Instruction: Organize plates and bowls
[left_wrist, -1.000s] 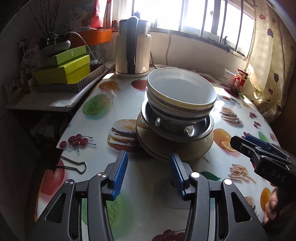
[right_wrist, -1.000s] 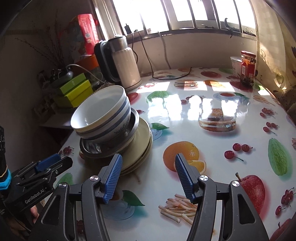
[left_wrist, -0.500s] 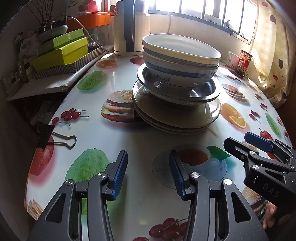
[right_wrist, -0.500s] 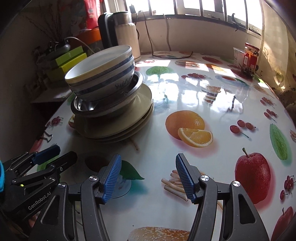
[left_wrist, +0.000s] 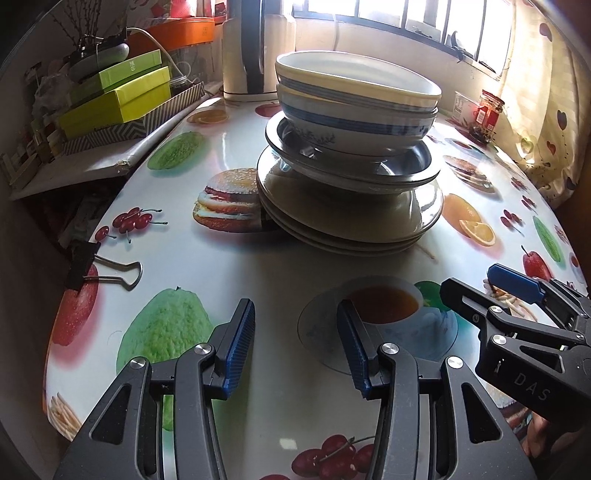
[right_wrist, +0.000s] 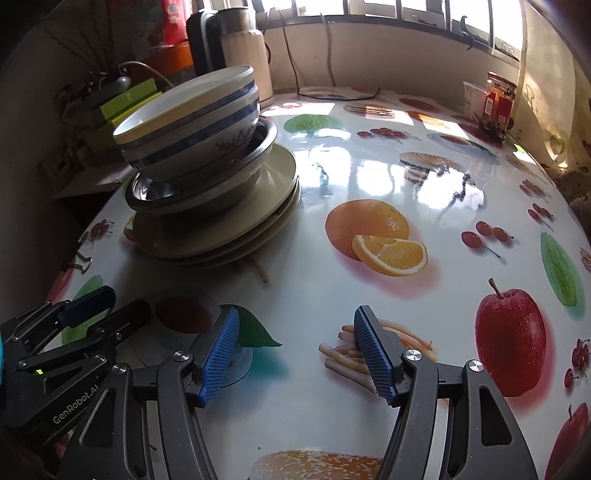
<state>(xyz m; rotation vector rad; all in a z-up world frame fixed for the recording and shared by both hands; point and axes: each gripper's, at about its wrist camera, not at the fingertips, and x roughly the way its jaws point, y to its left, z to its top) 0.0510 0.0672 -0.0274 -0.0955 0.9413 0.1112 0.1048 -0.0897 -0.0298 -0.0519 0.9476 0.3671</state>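
Observation:
One stack stands on the fruit-print table (left_wrist: 280, 266). At its base lie beige plates (left_wrist: 351, 218), also in the right wrist view (right_wrist: 229, 229). On them sits a steel bowl (left_wrist: 391, 173) (right_wrist: 207, 192). On top are two white bowls with blue bands (left_wrist: 354, 107) (right_wrist: 195, 122), slightly tilted. My left gripper (left_wrist: 295, 347) is open and empty, low over the table in front of the stack. My right gripper (right_wrist: 295, 354) is open and empty, to the right of the left one, also short of the stack. Each gripper shows in the other's view.
A binder clip (left_wrist: 99, 269) lies at the table's left edge. A kettle (left_wrist: 255, 48) stands behind the stack. Green boxes (left_wrist: 118, 96) sit on a side shelf at left. A red jar (right_wrist: 498, 103) stands at the far right by the curtain.
Both grippers have dropped lower and pulled back toward the table's near edge, so the stack looks taller and a little farther. Both jaws stay open. The stack has not moved.

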